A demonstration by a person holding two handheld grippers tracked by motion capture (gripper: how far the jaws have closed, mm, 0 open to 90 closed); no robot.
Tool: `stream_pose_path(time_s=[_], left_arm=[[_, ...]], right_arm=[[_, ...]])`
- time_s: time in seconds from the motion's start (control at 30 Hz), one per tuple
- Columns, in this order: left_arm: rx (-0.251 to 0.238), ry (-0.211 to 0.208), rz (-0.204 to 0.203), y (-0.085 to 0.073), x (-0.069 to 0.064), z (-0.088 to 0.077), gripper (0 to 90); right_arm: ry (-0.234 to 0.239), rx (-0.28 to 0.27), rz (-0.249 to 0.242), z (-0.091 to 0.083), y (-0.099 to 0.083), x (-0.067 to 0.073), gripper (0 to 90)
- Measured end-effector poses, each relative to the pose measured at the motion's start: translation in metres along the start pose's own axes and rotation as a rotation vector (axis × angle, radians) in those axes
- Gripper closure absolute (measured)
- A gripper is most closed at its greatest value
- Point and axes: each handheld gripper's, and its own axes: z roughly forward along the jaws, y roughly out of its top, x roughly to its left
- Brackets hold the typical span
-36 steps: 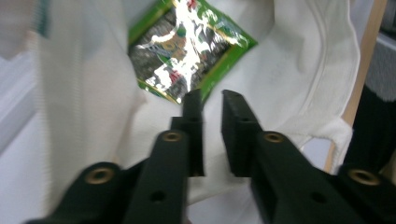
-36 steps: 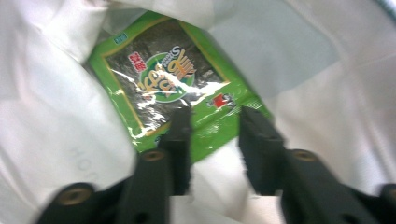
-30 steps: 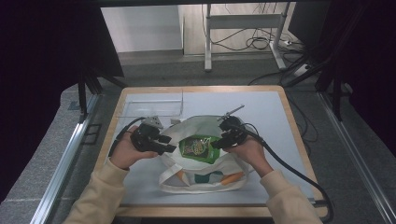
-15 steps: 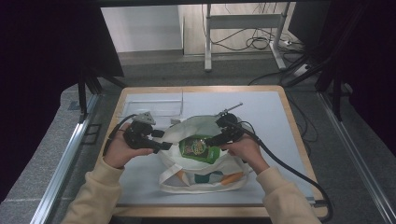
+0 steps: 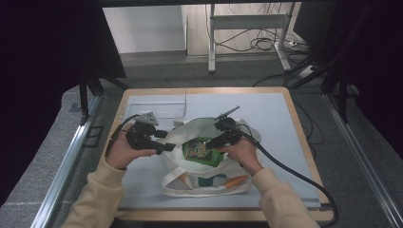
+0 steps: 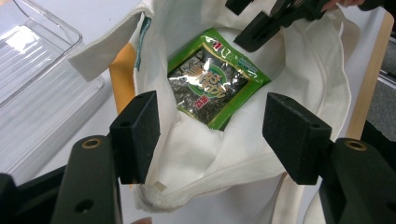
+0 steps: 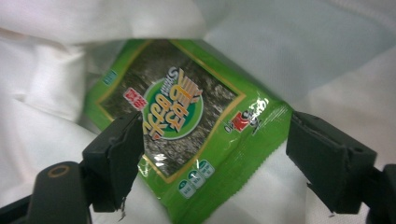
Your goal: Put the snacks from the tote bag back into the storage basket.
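Observation:
A white tote bag (image 5: pixel 204 176) lies on the table with its mouth held wide. Inside it rests a green seaweed packet (image 5: pixel 200 151), flat on the cloth. My right gripper (image 5: pixel 212 144) reaches into the mouth from the right. Its jaws stand open on either side of the packet (image 7: pixel 180 116), and the right gripper (image 7: pixel 219 158) has nothing pinched. My left gripper (image 5: pixel 168 141) sits at the bag's left rim. In the left gripper view, the left gripper (image 6: pixel 212 135) is open above the bag's near edge (image 6: pixel 201 163), with the packet (image 6: pixel 212 86) beyond it.
A clear plastic tray (image 5: pixel 157 108) sits at the back left of the light mat (image 5: pixel 275 114), and appears again as the tray (image 6: pixel 32 88) left of the bag. The wooden table edge (image 5: pixel 304 137) runs along the right. Cables trail from both grippers.
My left gripper has drawn back a little to the left of the bag's rim. The right gripper has stayed at the bag's mouth over the packet.

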Motion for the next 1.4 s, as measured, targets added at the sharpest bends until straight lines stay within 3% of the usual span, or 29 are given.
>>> stream_pose_path(time_s=[0.33, 0.53, 0.77, 0.97, 1.1, 1.4], left_arm=[[-0.001, -0.002, 0.003, -0.001, 0.001, 0.000, 36.5], [0.002, 0.001, 0.004, -0.003, 0.000, -0.001, 36.5], [0.001, 0.000, 0.003, -0.003, 0.000, 0.000, 36.6], [0.001, 0.002, 0.002, -0.004, 0.001, 0.000, 36.6], [0.004, 0.001, 0.003, -0.003, 0.000, 0.000, 36.6], [0.004, 0.001, 0.004, -0.004, 0.000, 0.000, 36.6]], right_arm=[[-0.037, 0.082, 0.014, 0.018, 0.001, -0.004, 23.4], [-0.007, 0.122, 0.019, 0.030, 0.000, -0.004, 23.6], [-0.059, 0.173, 0.046, 0.042, -0.002, -0.007, 24.2], [-0.025, 0.188, 0.069, 0.049, -0.002, -0.009, 26.4], [-0.012, 0.167, 0.062, 0.048, -0.002, -0.009, 40.5], [0.070, 0.132, 0.052, 0.047, -0.001, -0.009, 76.5]])
